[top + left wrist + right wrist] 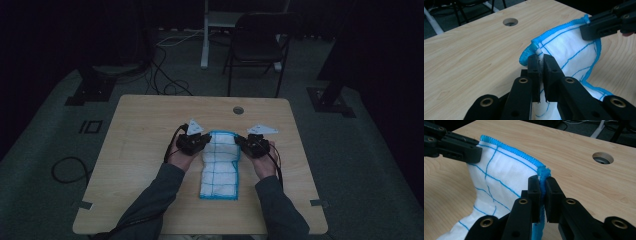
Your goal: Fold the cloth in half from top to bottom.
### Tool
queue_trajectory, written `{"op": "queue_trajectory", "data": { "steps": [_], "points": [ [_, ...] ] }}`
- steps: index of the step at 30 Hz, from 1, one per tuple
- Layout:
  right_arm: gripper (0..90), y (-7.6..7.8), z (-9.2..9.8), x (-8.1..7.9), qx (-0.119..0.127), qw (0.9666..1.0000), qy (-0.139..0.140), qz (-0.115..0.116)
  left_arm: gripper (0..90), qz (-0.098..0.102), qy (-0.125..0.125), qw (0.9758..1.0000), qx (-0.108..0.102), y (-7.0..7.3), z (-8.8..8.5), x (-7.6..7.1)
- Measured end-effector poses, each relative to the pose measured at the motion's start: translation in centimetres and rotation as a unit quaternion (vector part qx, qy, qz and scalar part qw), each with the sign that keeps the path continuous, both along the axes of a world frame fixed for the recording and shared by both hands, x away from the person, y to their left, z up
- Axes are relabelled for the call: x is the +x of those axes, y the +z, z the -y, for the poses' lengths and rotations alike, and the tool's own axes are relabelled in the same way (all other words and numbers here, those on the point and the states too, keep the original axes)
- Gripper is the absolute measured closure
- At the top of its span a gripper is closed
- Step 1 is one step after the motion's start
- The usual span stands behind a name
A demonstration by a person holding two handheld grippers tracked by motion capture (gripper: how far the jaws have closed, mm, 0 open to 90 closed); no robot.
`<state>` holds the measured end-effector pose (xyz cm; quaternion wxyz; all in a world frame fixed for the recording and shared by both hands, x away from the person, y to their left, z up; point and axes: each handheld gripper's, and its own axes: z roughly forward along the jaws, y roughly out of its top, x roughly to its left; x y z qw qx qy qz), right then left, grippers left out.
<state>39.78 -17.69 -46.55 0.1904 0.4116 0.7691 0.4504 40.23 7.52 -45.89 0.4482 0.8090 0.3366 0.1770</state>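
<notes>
Now the left gripper point(196, 142) holds the far left corner of the white cloth point(220, 170) with blue lines. Its fingers point(534, 67) are squeezed together on the blue edge, with just a thin bit of cloth between them. The cloth lies in the middle of the tabletop point(140, 130), long and narrow, with its near end flat on the wood and its far end lifted a little. On the other side, the right gripper point(250, 143) holds the far right corner, and its fingers point(534, 188) are clamped on the blue edge too.

So both far corners are already picked up. The fold looks like it is only starting, since most of the cloth lies flat. What is left is probably to bring the far end over toward the near end and lay it down neatly.

From the high view, the whole cloth and both of the person's sleeves can be seen, but the grip is too small to make out there. From the gripper views, the pinch on each corner is clear, and the round hole point(510, 22) in the tabletop looks big and close
</notes>
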Motion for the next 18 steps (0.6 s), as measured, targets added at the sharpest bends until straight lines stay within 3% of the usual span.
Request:
{"op": "queue_trajectory", "data": {
  "steps": [18],
  "points": [
    [84.9, 0.1, 0.1, -2.0, 0.0, 0.9999, 0.01, 0.01, 85.5, 0.003, -0.009, 0.9997, -0.022, 0.0, -0.5, -2.5]
  ]
}}
